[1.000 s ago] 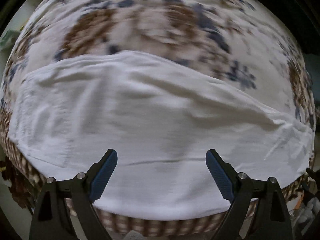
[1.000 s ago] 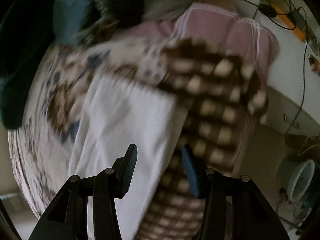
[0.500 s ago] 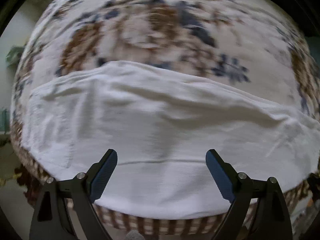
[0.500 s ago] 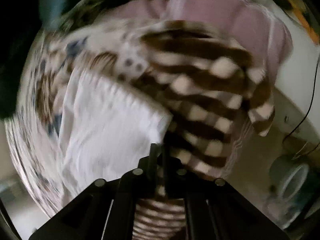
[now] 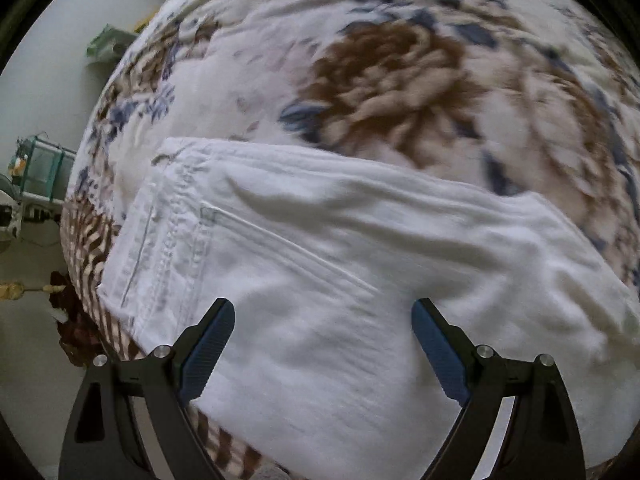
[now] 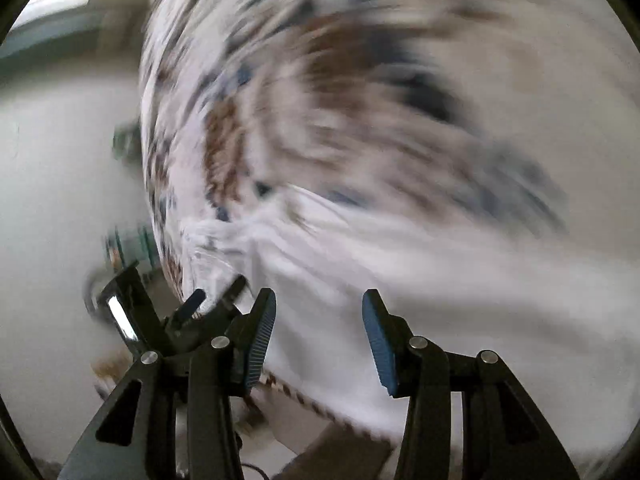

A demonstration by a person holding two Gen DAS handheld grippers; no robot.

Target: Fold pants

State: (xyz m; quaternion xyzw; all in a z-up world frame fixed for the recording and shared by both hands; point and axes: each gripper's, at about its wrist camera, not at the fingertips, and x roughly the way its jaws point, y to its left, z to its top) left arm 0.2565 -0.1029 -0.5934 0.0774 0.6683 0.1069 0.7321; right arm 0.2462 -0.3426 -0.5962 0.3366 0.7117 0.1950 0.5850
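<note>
White pants [image 5: 320,264] lie folded lengthwise on a floral bedspread [image 5: 400,72], waistband and pocket seams at the left end. My left gripper [image 5: 322,340] is open and empty, hovering over the pants' near edge. The right wrist view is heavily blurred: the pants [image 6: 420,280] stretch across it, and my right gripper [image 6: 318,336] is open and empty above them. My left gripper [image 6: 212,300] also shows at the lower left there, near the pants' waistband end.
The bed's near edge has a brown-and-cream checked blanket [image 5: 92,248] hanging down. A pale floor [image 5: 24,340] lies to the left, with a green crate [image 5: 40,168] and a green bag [image 5: 108,44] by the white wall.
My right gripper, shut half a second ago by the pants' far end, has opened and swung to the waistband side. My left gripper stayed open and shifted left toward the waistband.
</note>
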